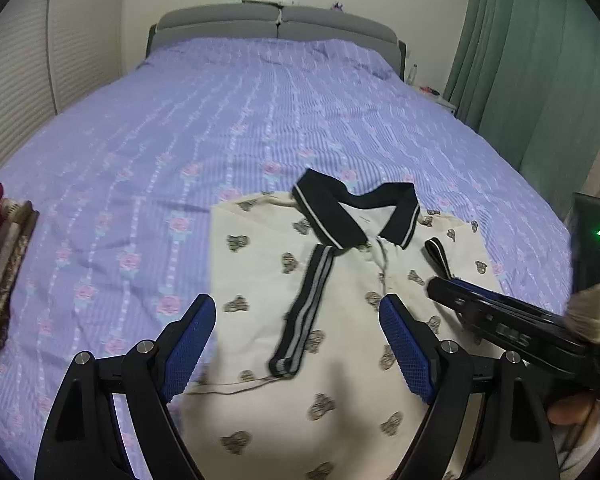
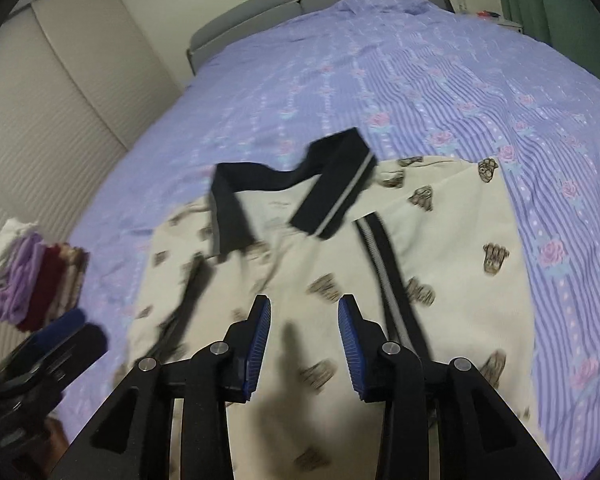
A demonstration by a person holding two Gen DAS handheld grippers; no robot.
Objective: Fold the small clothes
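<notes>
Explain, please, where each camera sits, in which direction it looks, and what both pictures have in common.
Left wrist view: sits on the left gripper, looks down along its open fingers at the cream shirt and up the bed to the headboard; the right gripper enters from the right.
Right wrist view: sits on the right gripper, jaws apart, nothing between; faces the same shirt; the left gripper shows at lower left.
Shared: shirt, bed, headboard, stack of folded clothes.
</notes>
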